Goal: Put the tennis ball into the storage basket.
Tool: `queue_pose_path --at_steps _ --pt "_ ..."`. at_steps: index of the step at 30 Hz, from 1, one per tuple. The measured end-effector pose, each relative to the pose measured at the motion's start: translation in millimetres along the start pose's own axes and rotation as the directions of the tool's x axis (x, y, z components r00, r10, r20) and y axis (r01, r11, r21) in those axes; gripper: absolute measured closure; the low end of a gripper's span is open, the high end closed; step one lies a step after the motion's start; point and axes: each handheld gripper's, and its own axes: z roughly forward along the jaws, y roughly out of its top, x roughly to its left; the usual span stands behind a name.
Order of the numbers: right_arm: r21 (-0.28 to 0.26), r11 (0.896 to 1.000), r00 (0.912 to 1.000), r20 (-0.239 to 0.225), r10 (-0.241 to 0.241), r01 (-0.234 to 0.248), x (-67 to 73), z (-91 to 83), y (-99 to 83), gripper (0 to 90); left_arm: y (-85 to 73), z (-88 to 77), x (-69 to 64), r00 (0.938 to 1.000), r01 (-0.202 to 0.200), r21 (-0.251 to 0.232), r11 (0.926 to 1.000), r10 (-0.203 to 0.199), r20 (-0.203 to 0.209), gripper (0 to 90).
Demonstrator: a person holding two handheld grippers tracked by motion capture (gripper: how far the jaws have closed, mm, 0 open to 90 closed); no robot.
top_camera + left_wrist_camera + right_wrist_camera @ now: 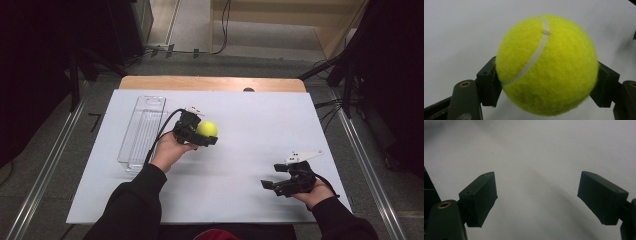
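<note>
The left tool pinches a fuzzy yellow-green tennis ball between its two black pads, holding it just above the white tabletop, a little right of the long clear plastic tray. The right tool hovers low over the near right part of the tabletop, well apart from the ball, its jaws spread with nothing between them.

The likeliest trouble, as I judge it, is the ball slipping: the pads meet a round, felted surface on two small patches, so a quick swing or a tilt of the wrist could let it roll out and bounce away across the tabletop. If the ball is meant for the tray, its narrow walls leave little room, and a release off-centre could catch the rim and tip the ball outside.

The left gripper view shows the ball close up, with its pale curved seam and the pads pressed in at mid-height on both sides, which the high view is too far off to reveal. The high view alone gives the tray's position and the distance between the two hands
</note>
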Motion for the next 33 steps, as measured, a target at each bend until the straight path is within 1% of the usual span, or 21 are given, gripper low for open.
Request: queue_pose_path --at_steps 6,8,17,24,27,33 --pt "-0.002 1.0 1.0 0.001 0.0 0.0 -0.2 -0.1 0.1 13.9 1.7 -5.4 -0.5 1.0 0.0 0.009 1.0 0.0 -0.001 26.0" --pt "-0.001 1.0 1.0 0.001 0.0 0.0 -0.1 -0.1 0.0 13.9 2.6 -7.5 -0.7 1.0 -0.006 0.014 0.9999 0.006 0.0 26.0" --pt "-0.002 1.0 1.0 0.001 0.0 0.0 -0.1 -0.1 0.0 13.9 6.2 -15.4 -2.0 0.9999 -0.001 0.008 1.0 0.001 0.011 26.0" --pt "-0.002 1.0 1.0 0.001 -0.001 0.001 -0.1 -0.2 0.0 13.9 7.7 -21.8 -0.9 0.9999 0.007 0.001 1.0 -0.007 0.012 26.0" --pt "-0.001 1.0 1.0 0.002 -0.001 0.001 -0.1 -0.1 -0.1 13.9 8.7 -25.6 -1.1 1.0 0.008 0.014 0.9999 -0.009 0.001 26.0" --pt "-0.004 1.0 1.0 0.002 -0.003 0.003 -0.1 -0.1 -0.1 13.9 10.5 -32.8 -0.6 0.9999 0.01 0.003 0.9999 -0.01 0.006 26.0"
